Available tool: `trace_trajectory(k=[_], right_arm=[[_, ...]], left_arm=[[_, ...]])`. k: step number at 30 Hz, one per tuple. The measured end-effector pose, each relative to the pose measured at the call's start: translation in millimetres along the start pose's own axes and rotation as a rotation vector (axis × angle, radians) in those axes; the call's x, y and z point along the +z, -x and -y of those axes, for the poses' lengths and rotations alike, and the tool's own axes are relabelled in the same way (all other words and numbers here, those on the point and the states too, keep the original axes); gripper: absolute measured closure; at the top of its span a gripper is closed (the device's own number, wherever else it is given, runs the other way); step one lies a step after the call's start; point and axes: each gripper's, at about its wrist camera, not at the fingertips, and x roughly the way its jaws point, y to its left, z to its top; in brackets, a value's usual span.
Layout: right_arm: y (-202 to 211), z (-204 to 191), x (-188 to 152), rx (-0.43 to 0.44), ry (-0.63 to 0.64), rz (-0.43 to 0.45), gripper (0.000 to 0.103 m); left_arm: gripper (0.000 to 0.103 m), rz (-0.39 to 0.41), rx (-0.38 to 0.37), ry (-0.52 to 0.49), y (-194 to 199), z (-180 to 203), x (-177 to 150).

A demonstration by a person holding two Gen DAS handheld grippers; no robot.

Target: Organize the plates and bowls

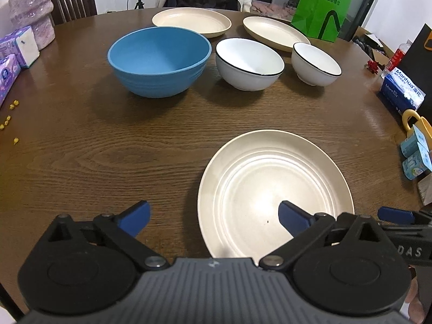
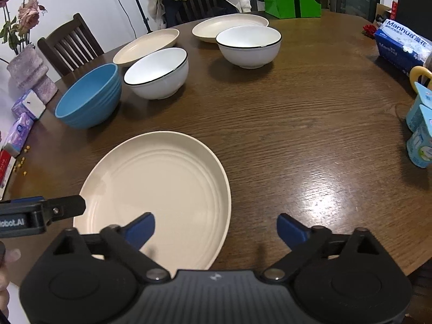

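Dark wood-grain tabletop (image 1: 108,148) fills both views, with chairs, a draped pale garment and a green paper bag (image 1: 324,5) behind its far edge. At far left stand a lilac vase (image 1: 32,13) and purple tissue packs (image 1: 19,46). Moving right, a blue bowl (image 1: 159,59) sits upright, then a white bowl with a black rim (image 1: 249,63) just beside it, then a smaller white bowl (image 1: 316,63) a little apart. Behind them lie two cream plates, one (image 1: 191,21) left and one (image 1: 275,32) right. A third cream plate (image 1: 275,189) lies flat on the near part of the table. The left gripper (image 1: 213,216) is spread wide, its right blue finger (image 1: 293,216) over the plate's left side and its left finger over bare wood, nothing pinched. The right gripper (image 2: 216,229) is likewise spread wide and empty, straddling the plate's right rim. At far right are a blue tissue pack (image 1: 402,91) and small cartons (image 1: 414,154).
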Motion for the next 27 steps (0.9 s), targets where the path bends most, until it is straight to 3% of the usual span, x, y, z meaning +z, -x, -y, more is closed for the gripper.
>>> trace_trajectory(k=[3,27], right_arm=[[6,-1,-5,0.009,-0.002,-0.001,0.000],[45,-4,-16,-0.012,0.012,0.023,0.000]], left_arm=[[0.000,0.009,-0.003,0.007,4,0,-1],[0.000,0.082,-0.007,0.060,45,-6,-12]])
